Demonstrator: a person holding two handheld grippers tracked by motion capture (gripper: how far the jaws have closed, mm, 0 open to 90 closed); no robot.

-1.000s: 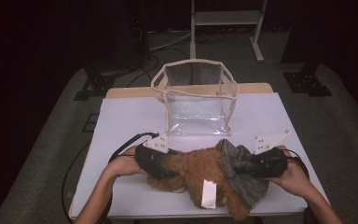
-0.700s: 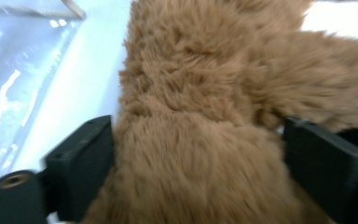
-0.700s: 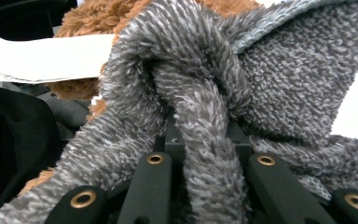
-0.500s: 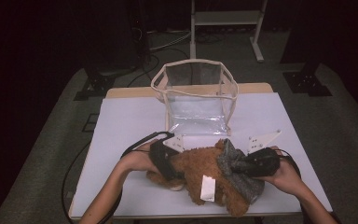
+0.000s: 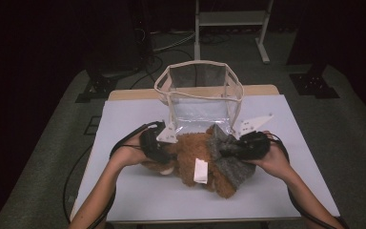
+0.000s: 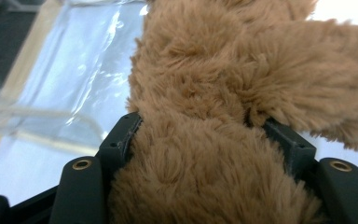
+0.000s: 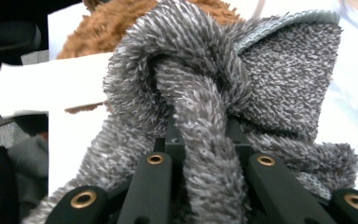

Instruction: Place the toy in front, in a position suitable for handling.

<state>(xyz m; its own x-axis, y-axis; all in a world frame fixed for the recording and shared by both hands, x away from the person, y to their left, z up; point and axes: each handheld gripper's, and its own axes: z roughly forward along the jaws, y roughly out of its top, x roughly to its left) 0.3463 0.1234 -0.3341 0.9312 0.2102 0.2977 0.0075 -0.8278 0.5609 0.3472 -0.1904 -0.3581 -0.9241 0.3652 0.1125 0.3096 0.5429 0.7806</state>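
Right now my left claw (image 5: 164,148) has just been closing, and its jaws press into the brown fur of the plush toy (image 5: 190,155), a thick fold of it bulging up between them. My right claw (image 5: 228,148) is clamped on the toy's grey knitted garment (image 5: 231,160), a twist of it pinched tight between the jaws. Just beyond both claws stands the clear bag (image 5: 200,95), mouth up; the toy seems to touch its front wall, though fur hides the contact. A white tag (image 5: 200,170) hangs between my claws, nearer me.
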